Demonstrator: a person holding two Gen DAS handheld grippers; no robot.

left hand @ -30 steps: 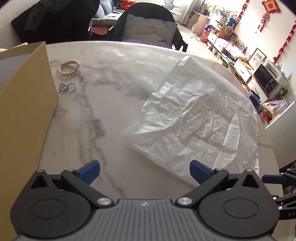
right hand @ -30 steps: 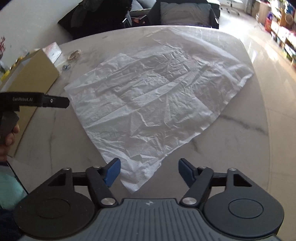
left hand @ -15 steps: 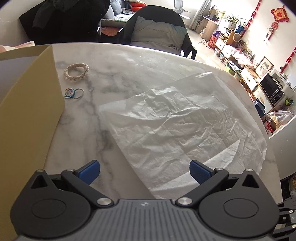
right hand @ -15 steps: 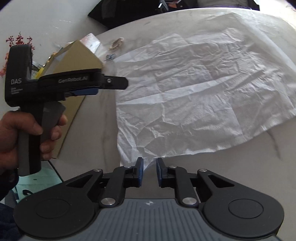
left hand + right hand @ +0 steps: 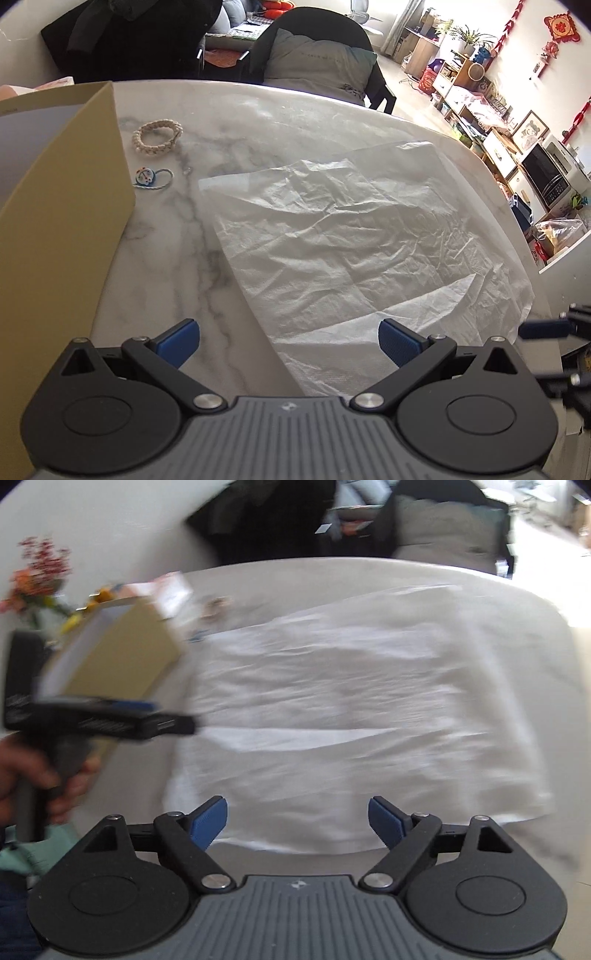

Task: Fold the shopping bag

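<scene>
From the left wrist, a crumpled white shopping bag lies flat on the marble desk, beside a cardboard box and a braided bracelet; the left claw gapes wide, empty. From the right wrist, blurred, the right claw is opening, pads clear of the bag's near edge.

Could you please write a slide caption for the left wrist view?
Open left gripper above a crumpled white bag lying flat on the marble table.

Both wrist cams look steeply down, close over table (sharing white bag).
</scene>
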